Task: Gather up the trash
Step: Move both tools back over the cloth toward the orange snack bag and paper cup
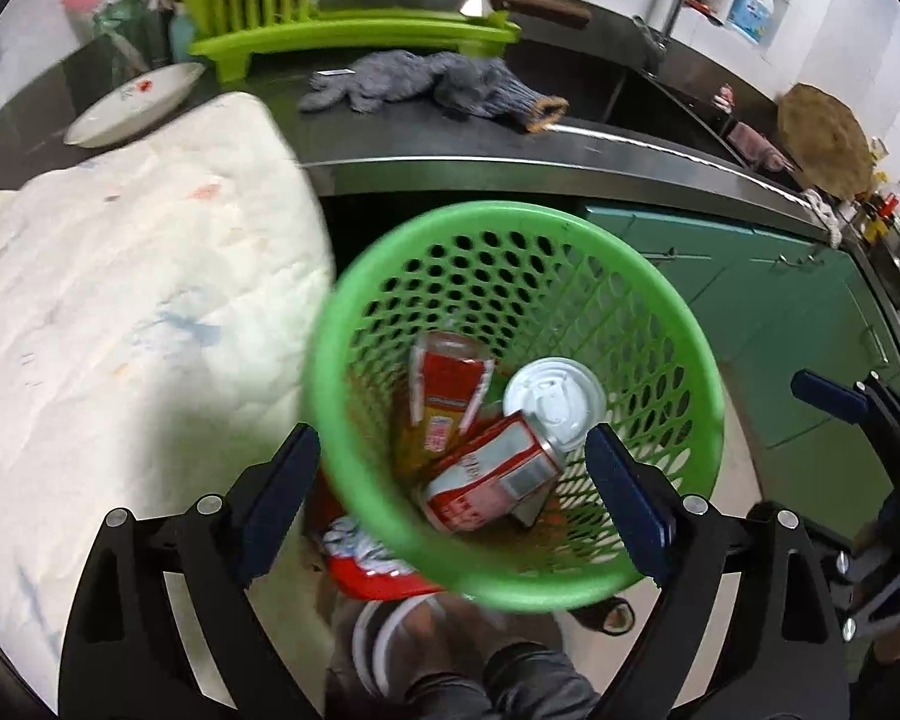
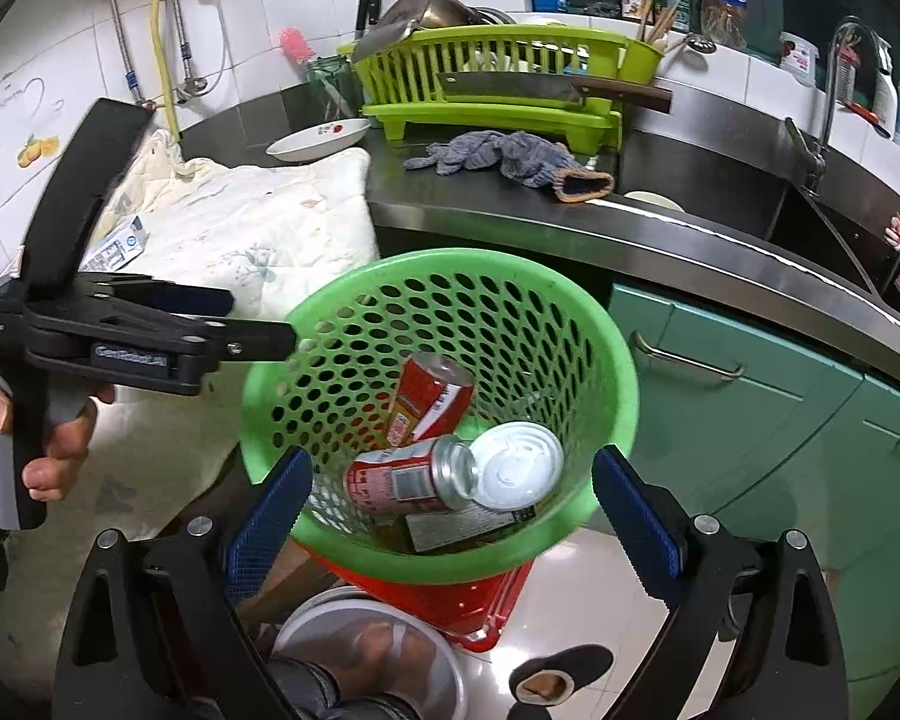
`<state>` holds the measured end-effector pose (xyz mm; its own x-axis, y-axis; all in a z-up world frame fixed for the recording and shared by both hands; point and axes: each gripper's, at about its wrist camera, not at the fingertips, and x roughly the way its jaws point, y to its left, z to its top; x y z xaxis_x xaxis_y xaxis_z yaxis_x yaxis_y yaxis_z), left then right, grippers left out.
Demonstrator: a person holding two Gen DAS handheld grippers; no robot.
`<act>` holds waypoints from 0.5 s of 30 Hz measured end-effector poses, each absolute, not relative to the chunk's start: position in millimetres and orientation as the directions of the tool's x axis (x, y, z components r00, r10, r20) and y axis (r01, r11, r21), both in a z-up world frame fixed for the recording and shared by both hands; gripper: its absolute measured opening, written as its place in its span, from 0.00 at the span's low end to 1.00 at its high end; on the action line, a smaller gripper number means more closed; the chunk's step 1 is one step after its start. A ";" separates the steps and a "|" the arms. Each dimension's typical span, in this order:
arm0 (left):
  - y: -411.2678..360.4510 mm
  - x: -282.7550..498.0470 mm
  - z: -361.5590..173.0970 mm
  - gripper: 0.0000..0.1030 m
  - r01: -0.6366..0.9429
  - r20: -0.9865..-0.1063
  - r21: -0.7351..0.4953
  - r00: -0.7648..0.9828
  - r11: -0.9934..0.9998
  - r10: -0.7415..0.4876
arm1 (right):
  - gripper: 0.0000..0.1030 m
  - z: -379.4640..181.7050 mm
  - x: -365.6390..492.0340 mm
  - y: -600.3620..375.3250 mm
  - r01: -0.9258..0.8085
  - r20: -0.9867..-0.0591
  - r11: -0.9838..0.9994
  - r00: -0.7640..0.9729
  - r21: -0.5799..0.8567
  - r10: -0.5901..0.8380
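A green perforated trash basket [image 1: 678,312] stands on the floor below the counter; it also shows in the right wrist view [image 2: 618,360]. Inside lie two red drink cans [image 1: 492,480] [image 1: 447,384] and a white-lidded can [image 1: 555,399]. The right wrist view shows the same cans [image 2: 402,480] [image 2: 429,399] and white lid [image 2: 516,465]. My left gripper [image 1: 450,498] is open and empty above the basket's near rim. My right gripper [image 2: 450,516] is open and empty above the basket. The left gripper also shows from the side in the right wrist view [image 2: 258,330].
A white quilted cloth [image 1: 120,300] drapes over the counter's left end. On the steel counter [image 1: 510,168] lie a grey glove [image 1: 438,87], a white plate [image 1: 132,105] and a green dish rack [image 1: 360,18] with a cleaver. A sink [image 2: 750,192] lies right. A red bin [image 2: 486,600] sits under the basket.
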<state>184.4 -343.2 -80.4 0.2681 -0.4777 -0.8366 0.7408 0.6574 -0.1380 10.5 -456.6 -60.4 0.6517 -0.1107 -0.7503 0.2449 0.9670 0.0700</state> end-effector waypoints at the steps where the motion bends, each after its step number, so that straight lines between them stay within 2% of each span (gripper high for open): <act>1: -333.3 184.3 -76.5 0.86 0.733 -0.832 -0.132 0.284 0.667 -0.476 | 0.88 -59.7 12.5 -452.9 0.237 -0.750 0.969 0.653 0.071 -0.105; 15: -199.1 192.5 -48.5 0.85 0.561 -0.812 -0.054 0.457 0.826 -0.363 | 0.83 -48.8 72.7 -367.0 0.024 -0.747 0.996 0.663 0.090 0.052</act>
<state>192.5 -199.1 -48.5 0.4565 -0.3633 -0.8122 0.5611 0.8260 -0.0540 72.7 -367.0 -48.8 0.6633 0.0515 -0.7466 0.0240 0.9956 0.0901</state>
